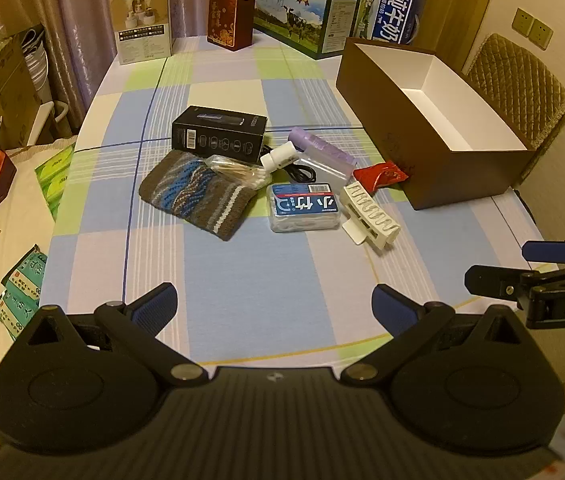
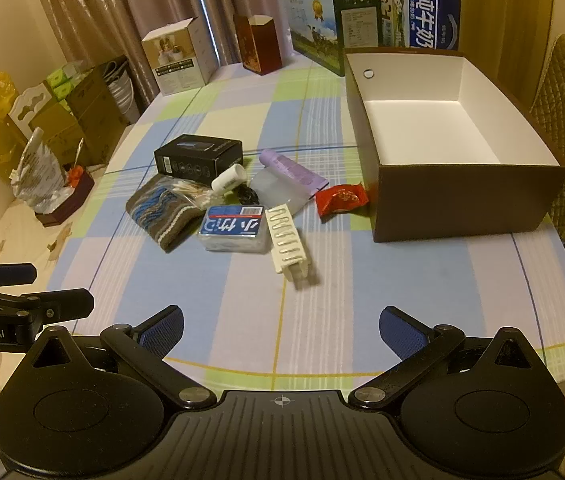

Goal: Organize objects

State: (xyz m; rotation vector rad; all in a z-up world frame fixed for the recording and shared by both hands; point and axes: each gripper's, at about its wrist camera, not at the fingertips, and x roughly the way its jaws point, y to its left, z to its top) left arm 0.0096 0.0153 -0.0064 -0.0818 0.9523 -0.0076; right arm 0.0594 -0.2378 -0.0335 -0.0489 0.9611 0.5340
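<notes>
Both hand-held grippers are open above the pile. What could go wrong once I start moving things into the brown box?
The cotton swab bag lies on the knitted pouch, so lifting the pouch may tip it off. The black cable runs under the white bottle and could drag it.

We see the right gripper (image 1: 522, 268) cut off by the frame edge in left wrist view. The black cable (image 1: 302, 170) runs under the white plug (image 1: 278, 156), rest hidden. Print on the black box (image 1: 218, 134) too small to read.
</notes>
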